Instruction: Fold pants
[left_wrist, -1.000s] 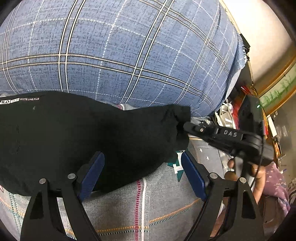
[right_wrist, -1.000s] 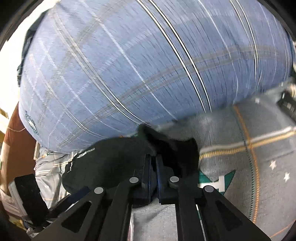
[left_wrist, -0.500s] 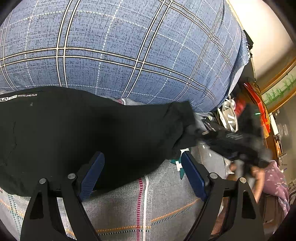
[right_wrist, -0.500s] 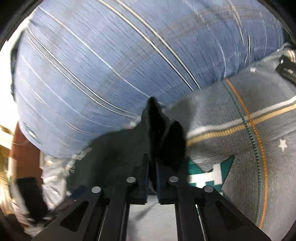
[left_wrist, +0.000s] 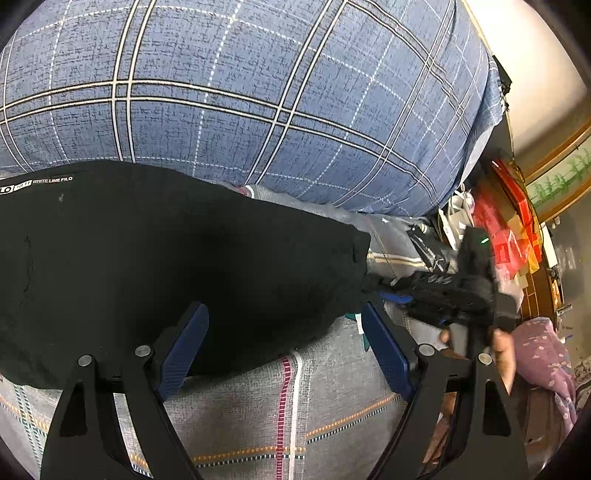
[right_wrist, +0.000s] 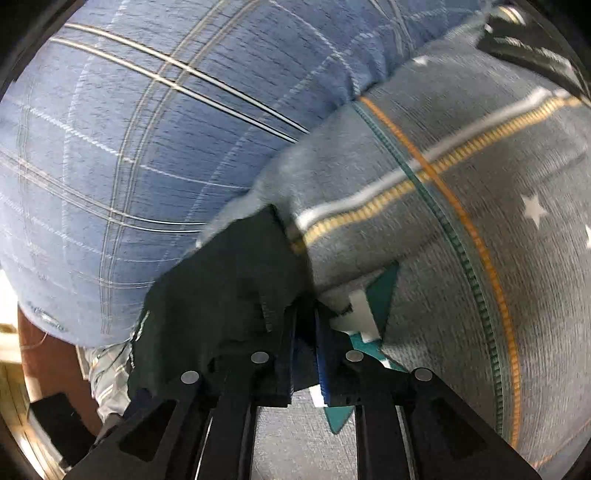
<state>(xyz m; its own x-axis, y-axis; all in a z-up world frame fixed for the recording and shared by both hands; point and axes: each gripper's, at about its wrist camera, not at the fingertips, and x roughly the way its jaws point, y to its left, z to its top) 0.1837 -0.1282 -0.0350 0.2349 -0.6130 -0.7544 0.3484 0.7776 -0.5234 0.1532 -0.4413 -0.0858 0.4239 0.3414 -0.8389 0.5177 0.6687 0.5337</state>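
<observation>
Pants (left_wrist: 177, 266) are black, lying flat on the grey striped bedsheet (left_wrist: 280, 413), right up against the big blue plaid quilt (left_wrist: 258, 92). My right claw (right_wrist: 303, 332) is at the cuff end, the end away from the white lettering, and its jaws are opening with a bit of black fabric between them, so I'd say I'm laying that end down. My left claw (left_wrist: 284, 347) hangs wide open over the near edge of the pants, gripping nothing. Tip for this step: set the cuff down square to the quilt edge, let go fully before backing off, otherwise the cloth probably drags along and wrinkles.
</observation>
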